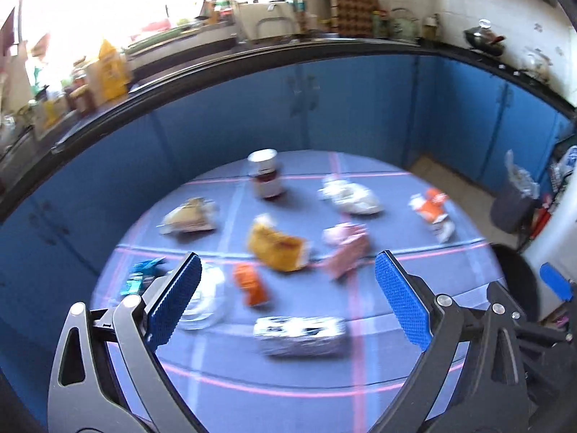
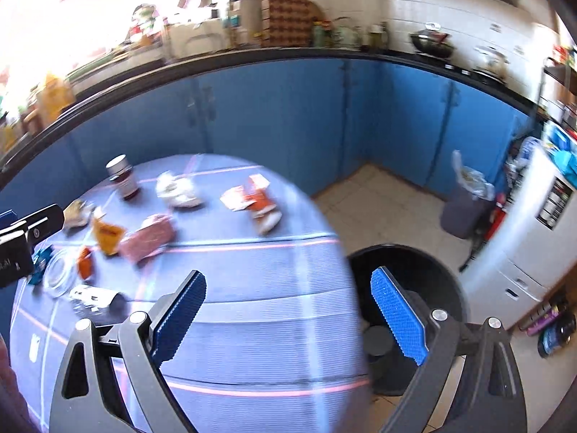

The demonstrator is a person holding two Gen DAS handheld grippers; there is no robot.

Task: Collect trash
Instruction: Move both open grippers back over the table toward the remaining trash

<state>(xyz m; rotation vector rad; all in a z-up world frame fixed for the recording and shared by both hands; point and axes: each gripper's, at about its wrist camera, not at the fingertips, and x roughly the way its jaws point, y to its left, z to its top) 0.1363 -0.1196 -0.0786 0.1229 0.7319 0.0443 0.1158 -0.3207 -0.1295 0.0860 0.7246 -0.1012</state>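
**Trash spread over the round table, both grippers empty**

Right now I see the trash scattered across a round table (image 1: pixel 288 368) under a blue-grey cloth with pink lines: a yellow wrapper (image 1: pixel 277 247) mid-table, a pink packet (image 1: pixel 346 249) beside it, a black-and-white patterned pack (image 1: pixel 301 335) near my edge, a jar (image 1: pixel 265 175) at the far edge. My left gripper (image 1: pixel 288 301) and right gripper (image 2: pixel 288 315) hover with fingers apart, holding nothing. A black bin (image 2: pixel 407 288) stands on the tiled floor just off the table's right edge, blue cabinets behind.

Home kitchen; blue cabinets (image 2: pixel 288 115); wok (image 2: pixel 432 45); fridge (image 2: pixel 533 238)
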